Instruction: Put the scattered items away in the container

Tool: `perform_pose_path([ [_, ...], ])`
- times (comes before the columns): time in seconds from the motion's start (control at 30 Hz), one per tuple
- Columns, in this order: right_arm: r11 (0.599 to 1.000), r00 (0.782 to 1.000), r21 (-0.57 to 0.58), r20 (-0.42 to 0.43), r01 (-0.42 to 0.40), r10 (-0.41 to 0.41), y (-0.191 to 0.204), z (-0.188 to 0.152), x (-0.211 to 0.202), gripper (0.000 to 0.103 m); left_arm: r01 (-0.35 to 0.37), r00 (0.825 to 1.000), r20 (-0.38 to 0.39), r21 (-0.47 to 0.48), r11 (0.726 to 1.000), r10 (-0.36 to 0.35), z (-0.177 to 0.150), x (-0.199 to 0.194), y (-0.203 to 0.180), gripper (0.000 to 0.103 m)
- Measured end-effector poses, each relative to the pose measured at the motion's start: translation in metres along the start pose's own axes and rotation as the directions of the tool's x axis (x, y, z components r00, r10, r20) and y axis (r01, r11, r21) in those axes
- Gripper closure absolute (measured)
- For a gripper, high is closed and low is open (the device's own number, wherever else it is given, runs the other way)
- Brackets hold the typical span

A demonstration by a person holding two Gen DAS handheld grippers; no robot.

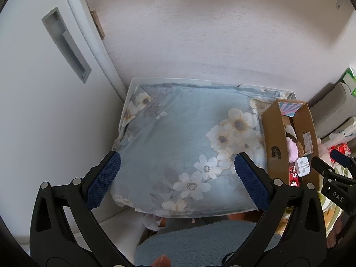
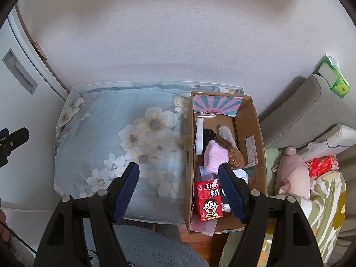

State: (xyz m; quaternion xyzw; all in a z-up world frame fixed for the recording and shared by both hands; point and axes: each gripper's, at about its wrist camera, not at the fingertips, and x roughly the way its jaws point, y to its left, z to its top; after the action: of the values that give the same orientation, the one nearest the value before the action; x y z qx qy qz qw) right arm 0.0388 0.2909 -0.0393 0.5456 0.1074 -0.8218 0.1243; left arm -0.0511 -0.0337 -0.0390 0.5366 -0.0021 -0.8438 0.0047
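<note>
While both tools are held spread wide and empty, the left gripper [image 1: 178, 178] is poised over the pale blue flower-printed cushion [image 1: 178, 138] and the right gripper [image 2: 179, 189] over the near end of the open brown cardboard box [image 2: 255, 133]. Inside the box, a red milk carton with a cartoon face [image 2: 209, 200], a pink fluffy cloth [image 2: 214, 158], a brown plush rabbit [image 2: 231, 149] and a white handled object [image 2: 199, 138] are seen, and a small white earphone case [image 1: 303, 166] is seen at its near end. Nothing loose is left on the cushion, so the tidying is judged nearly or fully done. Beyond the box, a pink soft toy [image 2: 291, 173] is lying on bedding; whether it belongs to the task cannot be told.
</note>
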Motion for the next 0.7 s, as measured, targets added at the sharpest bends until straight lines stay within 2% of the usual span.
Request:
perform_pose_path([
  [0.7,1.0,1.0,0.007,-0.007,0.005,-0.005,-0.0063,-0.0013,0.0013,0.033,0.005,1.0,-0.011,0.012,1.0,-0.005,0.002,0.0031,-0.0029,0.001],
])
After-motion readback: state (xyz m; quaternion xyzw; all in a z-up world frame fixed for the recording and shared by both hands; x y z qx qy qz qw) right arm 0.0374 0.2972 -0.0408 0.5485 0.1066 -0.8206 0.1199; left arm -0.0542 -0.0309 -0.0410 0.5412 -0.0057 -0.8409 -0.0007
